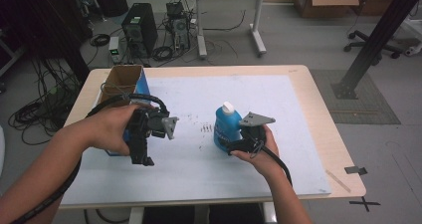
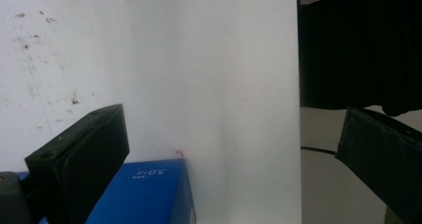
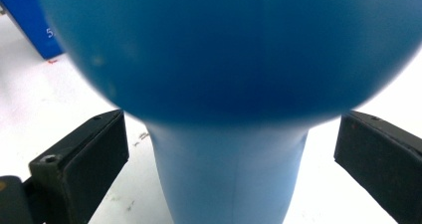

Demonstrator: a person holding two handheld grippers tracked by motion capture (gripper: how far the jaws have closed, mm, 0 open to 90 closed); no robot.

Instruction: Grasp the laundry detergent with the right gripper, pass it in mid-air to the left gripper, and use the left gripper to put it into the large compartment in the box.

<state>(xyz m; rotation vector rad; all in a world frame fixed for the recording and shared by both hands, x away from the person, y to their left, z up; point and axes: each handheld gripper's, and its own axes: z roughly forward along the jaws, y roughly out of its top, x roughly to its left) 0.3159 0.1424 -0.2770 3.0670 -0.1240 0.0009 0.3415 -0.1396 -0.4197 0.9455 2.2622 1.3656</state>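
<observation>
A: On the white mat (image 1: pixel 278 104), right of centre, the bottle (image 1: pixel 226 127) is standing upright: blue body, white cap, printing on the side too small to read.

B: Up close in the right gripper view, the bottle (image 3: pixel 224 84) is looming as a blurred blue bulge over a narrower, paler part. Right gripper (image 1: pixel 247 140) state?

A: Jaws are standing wide, one on each side of the narrow part, with mat showing in both gaps. Touching nothing, holding nothing. From above, it is sitting just beside the bottle, on its right, in the right hand (image 1: pixel 263 152).

B: Left side?

A: The left gripper (image 1: pixel 145 145) is hanging over the near left of the mat, jaws pointing down, spread apart and empty. In its own view a blue box corner (image 2: pixel 149 194) is lying below, beside the left jaw; contact I cannot tell.

B: That is the blue box (image 1: pixel 127 87) at the table's left edge, open top, brown inside. The left hand (image 1: pixel 112 129) is covering its near end.

A: Small dark specks (image 1: pixel 205 128) are dotting the mat between the grippers. Nothing is lying between bottle and box.
</observation>
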